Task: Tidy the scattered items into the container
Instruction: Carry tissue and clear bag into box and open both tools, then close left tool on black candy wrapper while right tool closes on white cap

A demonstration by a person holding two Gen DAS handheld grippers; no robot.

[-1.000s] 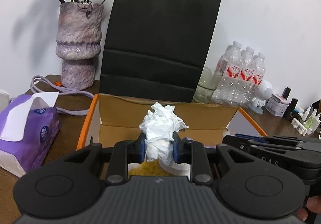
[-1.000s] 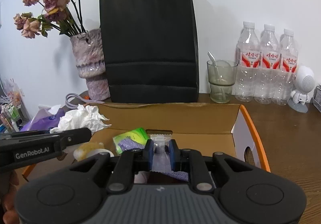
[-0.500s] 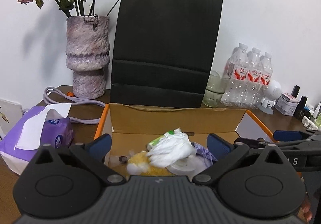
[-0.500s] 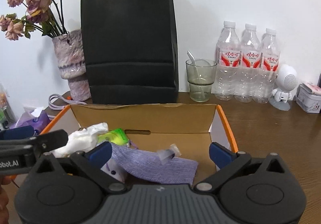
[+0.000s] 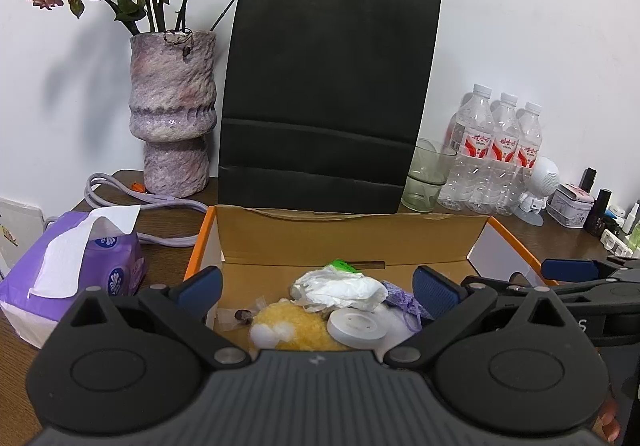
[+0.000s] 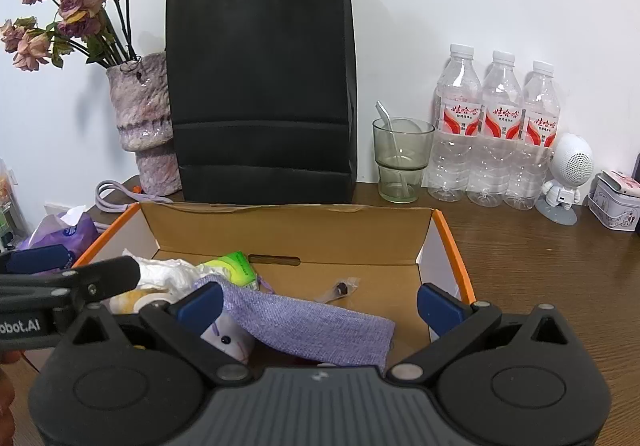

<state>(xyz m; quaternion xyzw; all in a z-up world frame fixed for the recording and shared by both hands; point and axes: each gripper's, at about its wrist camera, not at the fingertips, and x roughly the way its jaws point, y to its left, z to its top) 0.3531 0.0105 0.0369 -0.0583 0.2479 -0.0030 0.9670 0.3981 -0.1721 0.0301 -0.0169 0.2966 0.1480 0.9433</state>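
Tissue wad [image 5: 338,288] dropped into cardboard box [image 5: 348,234], both hand-held grippers [image 5: 318,284] [image 6: 320,300] apart, wooden table [image 6: 540,246]

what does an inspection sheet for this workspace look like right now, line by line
surface: brown wooden table, bare at right of the box.
job's things: orange-edged cardboard box holds crumpled white tissue, purple knitted cloth, green packet, round white disc, yellow fluffy item.
clutter: purple tissue pack, clear glass with spoon, three water bottles, white robot figurine, small tin.
grippers: left gripper and right gripper open over the box, fingers holding nothing.
cables: lilac cable beside the vase.
surroundings: black paper bag, purple stone vase of dried roses, white wall.
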